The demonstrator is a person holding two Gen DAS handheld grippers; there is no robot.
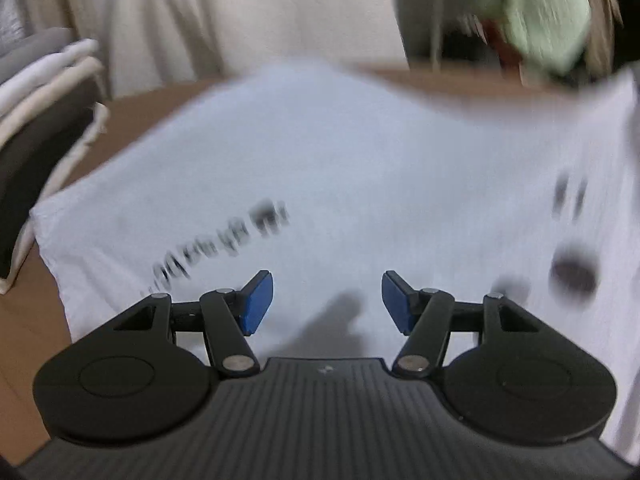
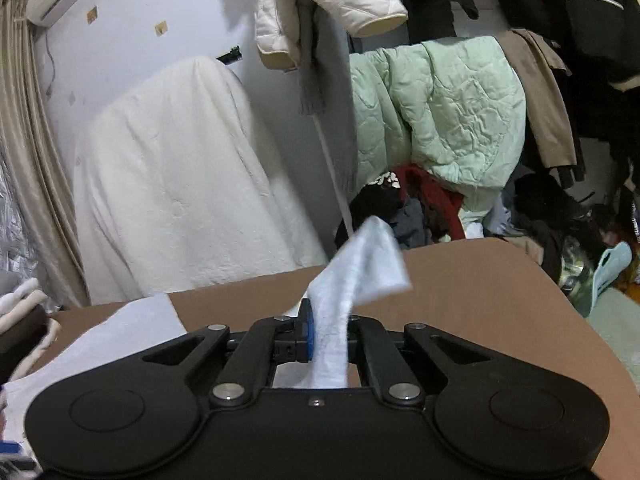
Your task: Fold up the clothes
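Observation:
A white T-shirt (image 1: pixel 328 168) with black print lies spread over the brown table (image 1: pixel 124 120), blurred in the left wrist view. My left gripper (image 1: pixel 327 300) hovers over its near part, open, with nothing between the blue pads (image 1: pixel 256 304). In the right wrist view my right gripper (image 2: pixel 329 330) is shut on a fold of the white T-shirt (image 2: pixel 360 268). The pinched cloth stands up from the jaws and flops over to the right above the table (image 2: pixel 480 292). More of the shirt lies flat at the lower left.
A stack of folded clothes (image 1: pixel 36 128) sits at the table's left end. Behind the table stand a white-draped shape (image 2: pixel 176 184), a rack with a pale green quilted jacket (image 2: pixel 440 120) and dark coats, and a heap of clothes on the floor.

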